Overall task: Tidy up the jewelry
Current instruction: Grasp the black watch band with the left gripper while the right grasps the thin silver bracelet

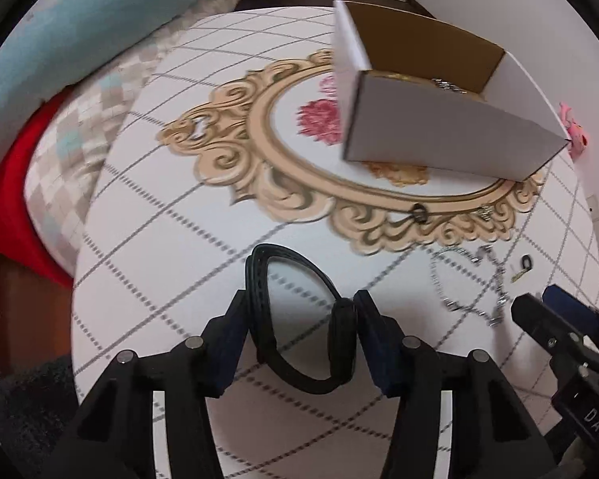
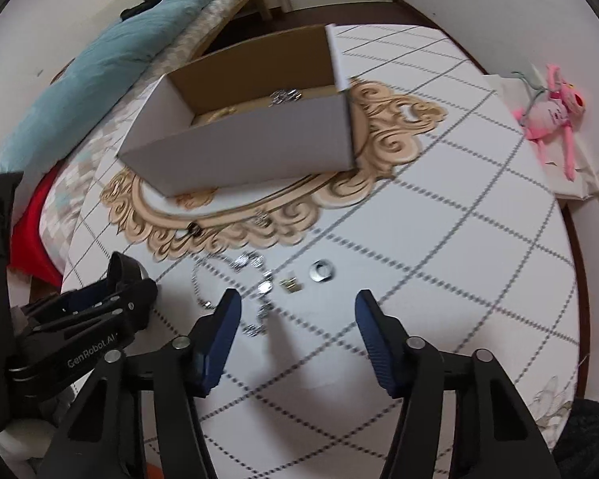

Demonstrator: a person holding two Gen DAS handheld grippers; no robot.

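Black rigid oval bangle [image 1: 299, 319] sits clamped in the left gripper [image 1: 301, 311], presumably bound for the open white cardboard box [image 1: 439, 127], while the right gripper [image 2: 297, 311] hangs spread above the silver chain necklace [image 2: 255, 279].

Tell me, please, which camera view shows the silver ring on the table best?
The right wrist view: the silver ring lies in the open on the tablecloth, ahead of the open right tool, with its round shape plain. In the left wrist view it is only a small dark speck near the right edge.
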